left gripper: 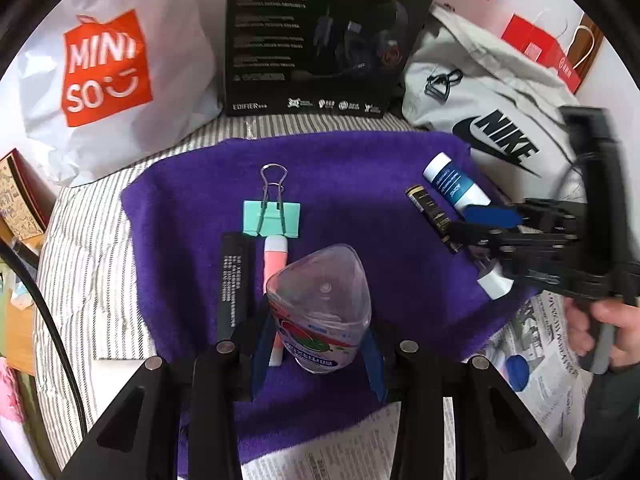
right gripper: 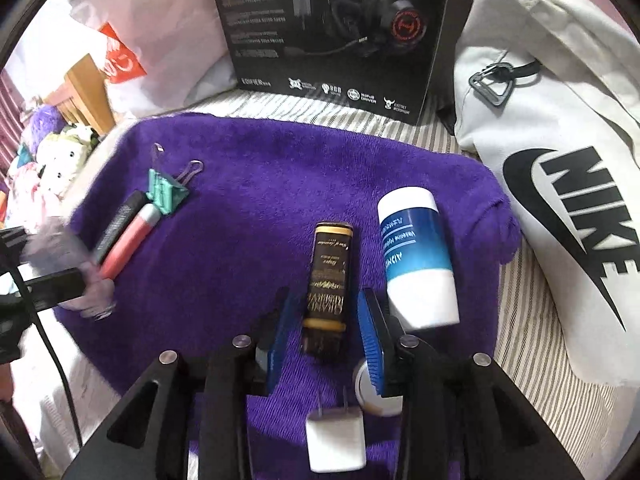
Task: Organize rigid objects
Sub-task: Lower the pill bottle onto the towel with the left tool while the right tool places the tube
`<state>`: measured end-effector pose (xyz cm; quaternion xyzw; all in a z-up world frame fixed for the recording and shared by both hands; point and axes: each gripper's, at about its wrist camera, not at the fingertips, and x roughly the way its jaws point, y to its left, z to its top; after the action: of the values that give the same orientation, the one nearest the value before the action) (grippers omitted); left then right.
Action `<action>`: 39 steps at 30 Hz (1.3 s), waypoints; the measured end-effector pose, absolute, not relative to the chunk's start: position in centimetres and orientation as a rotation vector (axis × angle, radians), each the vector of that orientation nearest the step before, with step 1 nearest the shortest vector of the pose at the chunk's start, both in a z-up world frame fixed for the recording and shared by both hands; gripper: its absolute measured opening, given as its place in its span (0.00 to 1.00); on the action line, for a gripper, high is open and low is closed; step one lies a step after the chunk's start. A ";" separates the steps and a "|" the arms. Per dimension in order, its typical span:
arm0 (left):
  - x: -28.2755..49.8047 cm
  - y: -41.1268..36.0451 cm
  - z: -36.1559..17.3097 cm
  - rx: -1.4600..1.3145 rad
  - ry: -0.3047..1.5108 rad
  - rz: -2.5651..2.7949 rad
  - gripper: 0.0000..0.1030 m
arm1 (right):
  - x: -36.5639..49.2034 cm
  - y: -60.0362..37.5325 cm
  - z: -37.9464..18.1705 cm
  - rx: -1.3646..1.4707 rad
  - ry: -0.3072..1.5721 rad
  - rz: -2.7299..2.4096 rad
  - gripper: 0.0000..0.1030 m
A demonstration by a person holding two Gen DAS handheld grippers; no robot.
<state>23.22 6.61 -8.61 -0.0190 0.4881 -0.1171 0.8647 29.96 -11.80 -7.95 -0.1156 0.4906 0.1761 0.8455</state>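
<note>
My left gripper [left gripper: 318, 354] is shut on a clear, rounded-triangular bottle [left gripper: 320, 308] with a colourful label, tilted over a purple towel [left gripper: 360, 184]. Beyond it lie a pink tube [left gripper: 275, 258], a black tube [left gripper: 234, 280] and a mint binder clip [left gripper: 272, 218]. In the right wrist view my right gripper [right gripper: 324, 342] is open. A black-and-gold tube [right gripper: 328, 276] lies on the towel [right gripper: 260, 184] between its blue pads [right gripper: 370, 340], with a gap on each side. A blue-and-white tube [right gripper: 416, 256] lies just to its right. The left gripper [right gripper: 52, 280] shows blurred at the left edge.
A white charger plug [right gripper: 336, 444] and a round white lid [right gripper: 378, 398] lie near the right gripper's base. A black headset box [left gripper: 320, 36], a white shopping bag [left gripper: 112, 80] and a grey sports bag [right gripper: 560, 168] ring the towel's far side. Newspaper [left gripper: 540, 344] lies at the right.
</note>
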 end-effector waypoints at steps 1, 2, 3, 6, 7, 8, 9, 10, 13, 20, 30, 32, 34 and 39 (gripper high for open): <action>23.4 6.5 -8.6 -0.036 1.024 -0.244 0.36 | 29.6 -12.1 -7.6 -0.234 1.030 0.377 0.35; 23.7 6.5 -8.6 -0.037 1.029 -0.241 0.36 | 29.3 -12.3 -7.3 -0.228 1.024 0.378 0.35; 24.0 6.4 -8.7 -0.038 1.035 -0.240 0.36 | 29.0 -12.5 -6.9 -0.224 1.016 0.377 0.35; 25.0 6.1 -8.9 -0.025 1.045 -0.229 0.36 | 27.9 -13.3 -5.8 -0.205 0.989 0.376 0.36; 25.3 6.0 -9.1 -0.019 1.048 -0.226 0.36 | 27.5 -13.6 -5.4 -0.190 0.981 0.379 0.36; 25.7 5.8 -9.3 -0.015 1.052 -0.221 0.36 | 27.2 -13.9 -5.1 -0.177 0.974 0.385 0.36; 26.2 5.6 -9.7 -0.012 1.060 -0.215 0.36 | 26.7 -14.3 -4.8 -0.159 0.964 0.391 0.36; 26.5 5.5 -10.0 -0.011 1.066 -0.214 0.36 | 26.5 -14.6 -4.6 -0.149 0.958 0.393 0.36; 27.1 5.0 -10.7 -0.005 1.060 -0.206 0.36 | 25.5 -15.5 -4.0 -0.118 0.948 0.397 0.37; 27.0 3.4 -12.2 0.064 1.089 -0.182 0.36 | 23.1 -16.0 -3.4 -0.141 0.942 0.410 0.38; 26.3 2.8 -12.4 0.103 1.090 -0.152 0.39 | 20.7 -17.2 -4.0 -0.113 0.955 0.411 0.38; 26.1 2.9 -12.5 0.098 1.096 -0.151 0.44 | 20.4 -17.5 -4.1 -0.105 0.958 0.411 0.38; 25.5 2.8 -12.5 0.095 1.104 -0.154 0.53 | 20.0 -17.9 -4.1 -0.099 0.961 0.403 0.38; 23.6 2.3 -12.5 0.105 1.119 -0.157 0.60 | 18.6 -18.8 -3.9 -0.091 0.959 0.393 0.42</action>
<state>23.62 2.34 -12.52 0.0496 0.5301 -0.0746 0.8432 18.65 -18.80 -3.89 -0.0433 0.4582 0.1876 0.8677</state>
